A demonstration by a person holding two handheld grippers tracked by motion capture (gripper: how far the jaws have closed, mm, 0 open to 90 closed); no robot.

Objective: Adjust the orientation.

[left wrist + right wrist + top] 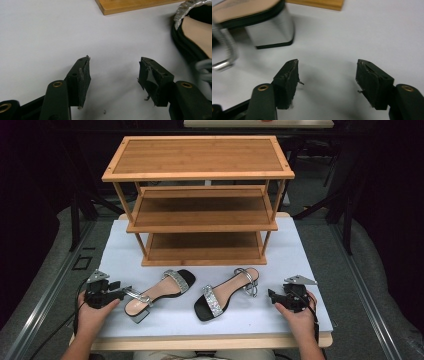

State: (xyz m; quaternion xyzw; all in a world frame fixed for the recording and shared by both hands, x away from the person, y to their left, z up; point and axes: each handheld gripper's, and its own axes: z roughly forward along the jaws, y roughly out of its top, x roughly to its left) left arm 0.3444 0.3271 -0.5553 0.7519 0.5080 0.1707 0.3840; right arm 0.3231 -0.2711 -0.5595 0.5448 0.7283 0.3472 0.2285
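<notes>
Both sets of jaws stand apart with nothing between the pads, only bare white tabletop. The left gripper (120, 291) rests near the front-left corner of the table (120, 255), jaws pointing toward the left sandal (159, 292), whose block heel and silver ankle strap lie just beside the jaw tips. The right gripper (274, 296) rests near the front-right corner, jaws pointing toward the heel of the right sandal (227, 292), near but not touching. Each sandal lies along a diagonal, the left with its heel toward the front edge, the right with its toe there. Each gripper is therefore nearest its own sandal. Sandal construction: black sole, tan insole, glittering silver straps, metallic block heel. The three-tier bamboo rack (200, 200) stands behind, toward the far edge.
</notes>
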